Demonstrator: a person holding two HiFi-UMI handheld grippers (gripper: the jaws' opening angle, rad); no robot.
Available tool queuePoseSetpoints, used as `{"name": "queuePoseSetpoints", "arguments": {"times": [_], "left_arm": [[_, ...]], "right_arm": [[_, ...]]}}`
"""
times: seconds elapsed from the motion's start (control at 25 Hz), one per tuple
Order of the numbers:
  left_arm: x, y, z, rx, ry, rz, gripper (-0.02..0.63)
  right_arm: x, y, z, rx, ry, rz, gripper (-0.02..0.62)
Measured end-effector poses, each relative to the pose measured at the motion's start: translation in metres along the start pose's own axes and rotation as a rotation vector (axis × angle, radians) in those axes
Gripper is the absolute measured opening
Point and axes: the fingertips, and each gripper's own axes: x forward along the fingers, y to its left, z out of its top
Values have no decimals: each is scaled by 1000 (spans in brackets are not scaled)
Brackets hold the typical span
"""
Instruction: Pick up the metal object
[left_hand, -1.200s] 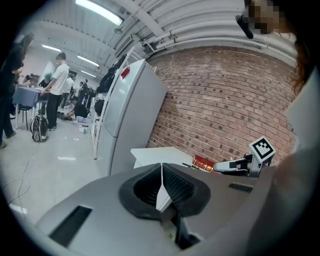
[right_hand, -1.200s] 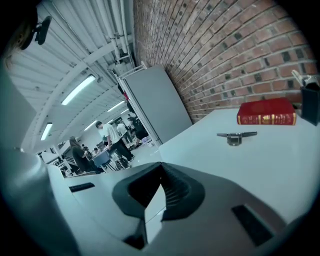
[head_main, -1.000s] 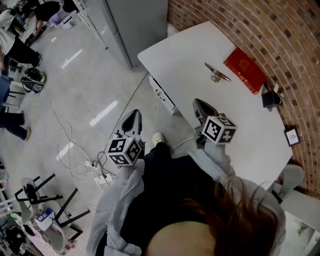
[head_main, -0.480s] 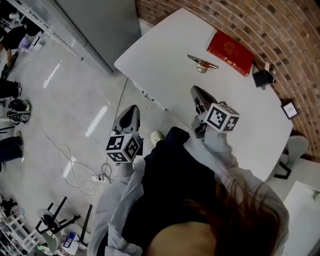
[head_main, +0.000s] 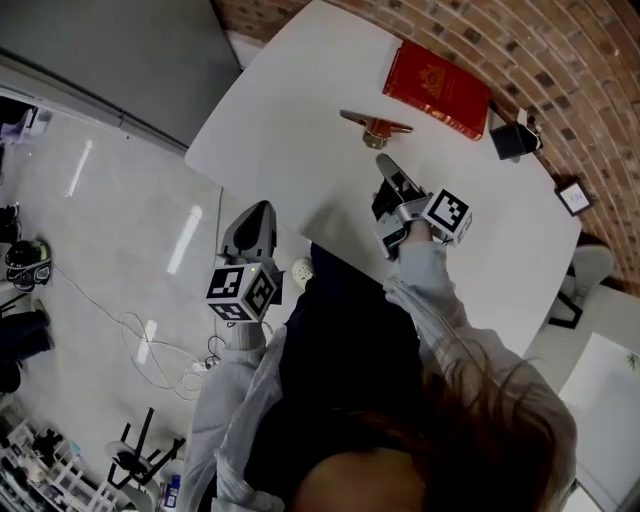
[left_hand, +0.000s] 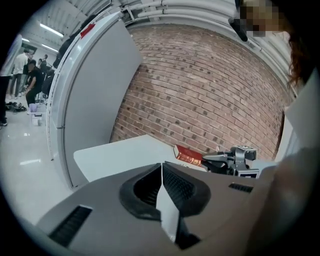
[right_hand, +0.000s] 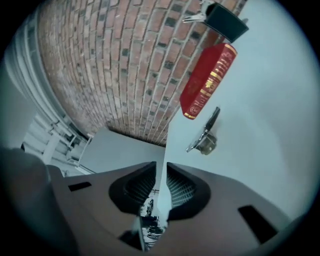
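Note:
The metal object (head_main: 375, 125), a flat strip on a round brass-coloured base, lies on the white table (head_main: 290, 130) just in front of a red book (head_main: 438, 88). My right gripper (head_main: 384, 162) is over the table, pointing at the metal object from a short way off. Its jaws have just been opening; a narrow gap shows, nothing in it. In the right gripper view the metal object (right_hand: 205, 134) lies ahead of the gripper (right_hand: 161, 169), beside the book (right_hand: 207, 82). My left gripper (head_main: 261, 206) hangs over the floor left of the table, jaws together (left_hand: 161, 167).
A black clip-like holder (head_main: 513, 140) and a small framed card (head_main: 573, 196) sit at the table's far right. A brick wall (head_main: 600, 70) runs behind the table. A grey cabinet (head_main: 100, 50) stands to the left; cables (head_main: 140, 330) lie on the floor.
Both grippers have moved forward toward the table. The right one has rolled onto its side and now sits much closer to the metal object, with a gap between its jaws.

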Motion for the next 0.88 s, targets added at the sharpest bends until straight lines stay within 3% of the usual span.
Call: {"name": "queuePoseSetpoints", "arguments": {"times": [0.12,0.2,0.4,0.56,0.8,0.88], "left_arm": [[22,-3,-3,1,31,-8,21],[34,-4,-4,3,48,-9,23],[59,-3,-8,5,83,-8,22],[75,2,-15,2,112,-4,21],[87,7,-26,3,152,6,23],[91,9,-29,3,168,12,22]], "right_arm": [[10,-20,10,119,-23,-8,129],[18,-30,16,188,-42,-4,140],[34,-53,28,308,-111,-12,140],[46,-72,34,349,-163,-50,140],[59,-82,45,403,-241,-34,131],[63,-85,45,430,-258,-38,71]]}}
